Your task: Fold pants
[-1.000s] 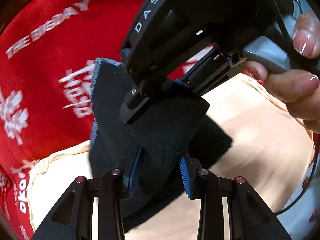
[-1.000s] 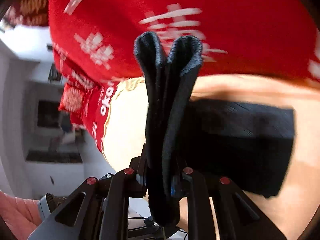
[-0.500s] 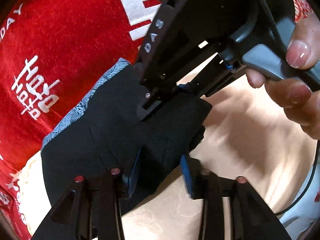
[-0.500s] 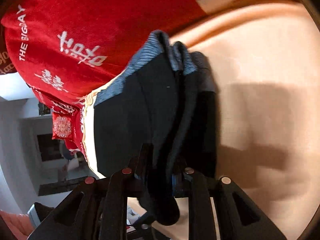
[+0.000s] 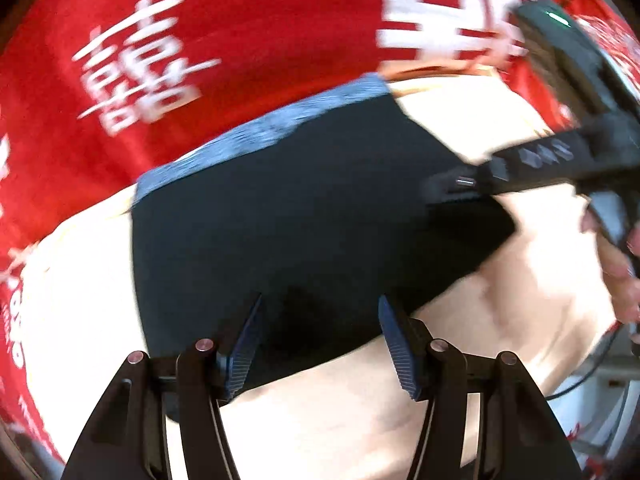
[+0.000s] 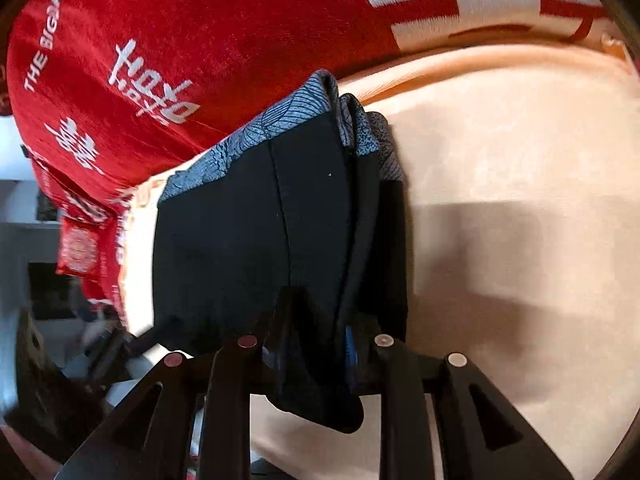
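- Your left hand-held gripper (image 5: 320, 344) has just been opening; its jaws stand apart over the near edge of the folded pants (image 5: 288, 216), pads off the cloth.
- Your right hand-held gripper (image 6: 316, 340) has been easing open too, with a bunched fold between its jaws, seemingly still pinched.
- The pants lie on the cream sheet (image 6: 520, 200) beside the red blanket (image 6: 224, 32), patterned waistband (image 6: 248, 136) along the blanket's edge.

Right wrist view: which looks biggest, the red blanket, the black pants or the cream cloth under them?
Largest to smallest, as they look:
1. Cream cloth and red blanket look about alike, so I will not rank them; both run out of frame.
2. Black pants, though nearest the camera.
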`<action>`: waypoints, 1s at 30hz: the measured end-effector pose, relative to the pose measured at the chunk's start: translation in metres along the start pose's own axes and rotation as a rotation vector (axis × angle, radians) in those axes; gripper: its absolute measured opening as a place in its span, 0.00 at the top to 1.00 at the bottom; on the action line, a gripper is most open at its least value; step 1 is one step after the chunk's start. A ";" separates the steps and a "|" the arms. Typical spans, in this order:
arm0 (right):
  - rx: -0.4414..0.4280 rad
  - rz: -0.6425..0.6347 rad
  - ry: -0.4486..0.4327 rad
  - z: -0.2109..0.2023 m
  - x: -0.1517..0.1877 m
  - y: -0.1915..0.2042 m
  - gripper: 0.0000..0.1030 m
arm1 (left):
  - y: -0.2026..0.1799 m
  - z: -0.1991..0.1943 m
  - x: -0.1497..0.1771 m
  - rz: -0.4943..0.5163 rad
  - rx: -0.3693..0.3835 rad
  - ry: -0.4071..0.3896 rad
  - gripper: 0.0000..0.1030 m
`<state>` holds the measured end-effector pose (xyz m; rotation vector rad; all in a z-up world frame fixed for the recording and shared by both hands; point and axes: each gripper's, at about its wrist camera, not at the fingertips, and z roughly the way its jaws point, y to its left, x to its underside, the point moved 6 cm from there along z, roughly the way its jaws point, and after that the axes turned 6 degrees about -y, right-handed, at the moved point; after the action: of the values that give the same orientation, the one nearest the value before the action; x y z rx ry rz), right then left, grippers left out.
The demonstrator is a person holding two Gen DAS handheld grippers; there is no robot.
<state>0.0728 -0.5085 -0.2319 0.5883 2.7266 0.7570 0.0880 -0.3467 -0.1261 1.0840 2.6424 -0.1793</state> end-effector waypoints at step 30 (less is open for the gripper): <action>0.393 -0.090 -0.045 0.010 0.048 0.027 0.56 | 0.163 0.015 0.008 -0.334 -0.043 0.087 0.42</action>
<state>0.0418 -0.4617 -0.2323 0.5459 2.8519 0.1806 0.2002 -0.2286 -0.1442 0.6441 2.8755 -0.1442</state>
